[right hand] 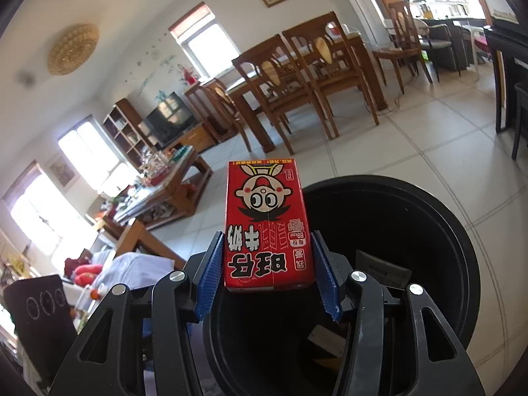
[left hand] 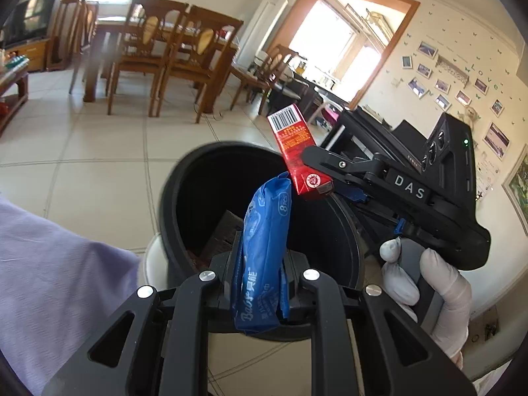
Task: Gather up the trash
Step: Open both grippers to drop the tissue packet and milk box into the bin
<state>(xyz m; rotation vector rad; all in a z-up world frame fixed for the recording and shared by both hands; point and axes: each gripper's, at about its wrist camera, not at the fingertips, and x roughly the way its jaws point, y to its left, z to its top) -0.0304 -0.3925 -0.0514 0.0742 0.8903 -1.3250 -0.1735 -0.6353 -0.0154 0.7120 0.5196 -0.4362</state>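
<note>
The left tongs [left hand: 260, 264] clamp a blue wipes packet [left hand: 264, 247] above the open black bin [left hand: 184, 178]; the right tongs [right hand: 269, 260] grip a red milk carton [right hand: 267, 224] over its rim.

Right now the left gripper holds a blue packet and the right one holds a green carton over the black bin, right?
Not quite: the carton in the right gripper is red, as the right wrist view shows. The left gripper does hold the blue packet over the black bin.

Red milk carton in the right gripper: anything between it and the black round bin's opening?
Nothing; left wrist view shows red milk carton hanging directly over black round bin, bare air beneath.
</note>
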